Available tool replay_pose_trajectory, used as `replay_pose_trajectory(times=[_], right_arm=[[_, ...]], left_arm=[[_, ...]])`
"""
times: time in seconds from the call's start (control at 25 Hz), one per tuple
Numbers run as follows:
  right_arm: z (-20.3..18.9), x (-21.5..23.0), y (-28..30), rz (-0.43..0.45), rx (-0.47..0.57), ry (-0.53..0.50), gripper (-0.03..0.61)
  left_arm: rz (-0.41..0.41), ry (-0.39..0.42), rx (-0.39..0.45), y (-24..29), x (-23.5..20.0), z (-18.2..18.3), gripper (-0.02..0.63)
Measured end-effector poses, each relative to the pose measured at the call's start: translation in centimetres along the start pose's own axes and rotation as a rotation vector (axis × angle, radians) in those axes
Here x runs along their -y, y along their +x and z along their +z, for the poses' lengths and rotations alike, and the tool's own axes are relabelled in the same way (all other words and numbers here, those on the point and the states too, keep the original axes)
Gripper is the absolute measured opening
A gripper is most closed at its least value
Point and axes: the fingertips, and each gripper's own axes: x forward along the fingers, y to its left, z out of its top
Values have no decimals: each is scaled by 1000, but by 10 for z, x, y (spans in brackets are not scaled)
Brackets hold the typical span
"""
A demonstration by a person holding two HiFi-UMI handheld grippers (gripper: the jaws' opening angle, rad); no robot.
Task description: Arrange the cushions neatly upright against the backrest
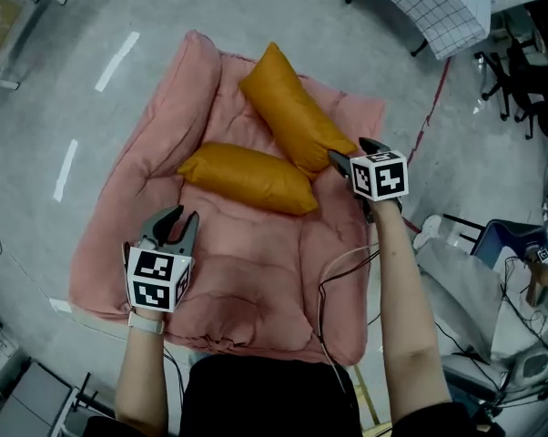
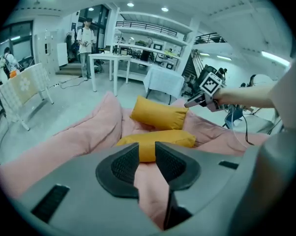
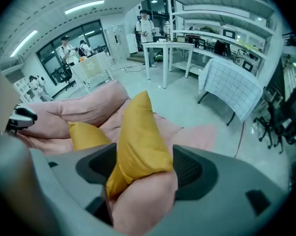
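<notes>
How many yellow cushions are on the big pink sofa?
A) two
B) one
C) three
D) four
A: the near cushion lies across the pink sofa and the far cushion slants behind it, which makes two.

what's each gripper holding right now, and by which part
Nothing held. Left gripper empty; right gripper stands open around a corner of the rear yellow cushion, pads off it.

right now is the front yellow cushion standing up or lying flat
Lying flat: the front cushion rests on its broad side on the pink sofa.
</notes>
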Motion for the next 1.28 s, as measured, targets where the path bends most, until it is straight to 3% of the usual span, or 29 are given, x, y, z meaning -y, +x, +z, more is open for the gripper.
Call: replay_pose_trajectory(times=[0.2,0.36,0.64,0.76,0.92,1.12,1.28], right_arm=[[-3,10,45,41,-119,-89,365],[-18,16,75,63,-213,-95,373],[-27,17,101,118,-279,-48,365],[-25,13,102,105,-278,-47,262],[-16,-4,93,54,-232,-166,153],[12,-21,60,-19,-148,-295,120],[31,-27,29,-40,-114,-376,109]], left_arm=[[58,-82,15,-11,-4,-23,108],[74,-146,57,-15,-15,-28,107],[92,-128,45,-14,-20,-30,108],[84,-102,45,-11,-19,-33,109],[65,-107,46,-12,-20,-34,109],[27,-102,78,-17,-22,-30,115],[-28,-54,85,-11,-17,-11,161]])
